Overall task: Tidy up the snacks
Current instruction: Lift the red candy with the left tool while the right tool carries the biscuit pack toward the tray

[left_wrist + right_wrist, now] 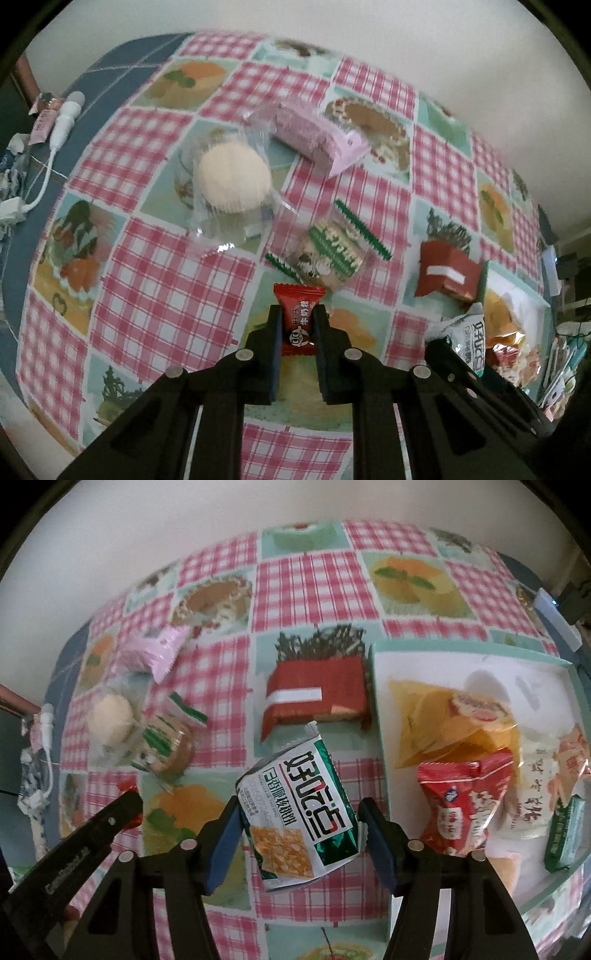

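Observation:
My left gripper (pixel 298 325) is shut on a small red candy (pixel 300 314) and holds it above the checked tablecloth. My right gripper (pixel 301 814) is shut on a green-and-white cracker packet (pixel 301 812), just left of the tray (pixel 380 716). The tray holds a yellow chip bag (pixel 443 723), a red packet (pixel 461 808) and other snacks. On the cloth lie a pink cake packet (pixel 314 136), a round white pastry in clear wrap (pixel 232 181) and a green-edged biscuit (pixel 328 254). The left gripper shows in the right view (pixel 122 812).
A white cable and plug (pixel 62 122) and crumpled wrappers lie at the left table edge. A white wall stands behind the table. The tray's corner (pixel 517 295) and the right-held packet (pixel 465 339) show at the right of the left view.

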`<state>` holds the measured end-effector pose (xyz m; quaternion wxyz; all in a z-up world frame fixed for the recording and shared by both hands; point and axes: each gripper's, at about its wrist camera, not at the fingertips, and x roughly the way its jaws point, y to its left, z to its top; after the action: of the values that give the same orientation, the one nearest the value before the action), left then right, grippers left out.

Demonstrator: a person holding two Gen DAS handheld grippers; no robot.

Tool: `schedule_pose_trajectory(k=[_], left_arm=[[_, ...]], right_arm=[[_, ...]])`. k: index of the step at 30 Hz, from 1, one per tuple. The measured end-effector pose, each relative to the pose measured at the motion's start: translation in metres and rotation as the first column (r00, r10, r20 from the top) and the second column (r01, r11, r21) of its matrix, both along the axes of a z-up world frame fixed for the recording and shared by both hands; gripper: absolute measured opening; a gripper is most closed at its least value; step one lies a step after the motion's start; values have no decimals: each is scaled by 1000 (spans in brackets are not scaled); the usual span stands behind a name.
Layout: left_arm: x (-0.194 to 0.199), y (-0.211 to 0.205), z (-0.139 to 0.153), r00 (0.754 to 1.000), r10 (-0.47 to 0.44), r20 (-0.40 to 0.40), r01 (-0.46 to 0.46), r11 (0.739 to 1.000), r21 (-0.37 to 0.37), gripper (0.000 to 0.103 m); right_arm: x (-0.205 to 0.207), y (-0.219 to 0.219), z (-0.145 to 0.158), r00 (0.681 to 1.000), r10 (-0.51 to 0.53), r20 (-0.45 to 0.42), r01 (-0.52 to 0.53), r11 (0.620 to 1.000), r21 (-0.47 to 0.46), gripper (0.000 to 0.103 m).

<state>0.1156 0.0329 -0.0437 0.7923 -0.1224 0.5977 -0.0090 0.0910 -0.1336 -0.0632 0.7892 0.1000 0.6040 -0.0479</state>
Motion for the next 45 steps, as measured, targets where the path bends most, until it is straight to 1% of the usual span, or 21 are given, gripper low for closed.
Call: schedule_pose_trajectory(k=[4,8,12,15,22,26,31,35,38,41,45], left_arm=[[-5,5,17,999,7,46,-7,1000,0,17],[-10,0,31,996,2,86,-2,1000,0,17],[-12,-6,40,993,-6,115,6,1000,1,17],[-15,-16,48,990,-19,139,17,1000,15,17],[-23,-52,65,978,-87,191,83,996,28,17],[-28,-74,70,971,-125,203,121,992,34,17],[-37,-107,75,958,-189,217,182,982,51,17],[-47,-140,78,937,-266,225,252,964,87,17],[-53,-160,78,924,-312,222,296,949,105,17],[-59,-177,76,914,-344,217,327,939,110,17],[-64,-197,72,902,-378,210,360,925,118,17]], right_arm=[[-8,-4,19,999,-15,36,15,1000,6,66],[-19,-14,37,997,-51,58,50,998,24,66],[-29,-28,52,993,-84,79,83,996,18,66],[-34,-39,58,990,-110,91,109,994,22,66],[-48,-79,74,973,-197,120,195,980,28,66],[-56,-107,81,958,-253,132,250,967,40,66],[-68,-147,89,930,-337,143,333,941,53,66],[-81,-179,92,901,-410,144,403,912,75,66],[-87,-197,91,884,-445,141,438,895,81,66],[-96,-218,92,866,-482,135,472,876,101,66],[-106,-235,94,848,-513,138,504,859,96,66]])
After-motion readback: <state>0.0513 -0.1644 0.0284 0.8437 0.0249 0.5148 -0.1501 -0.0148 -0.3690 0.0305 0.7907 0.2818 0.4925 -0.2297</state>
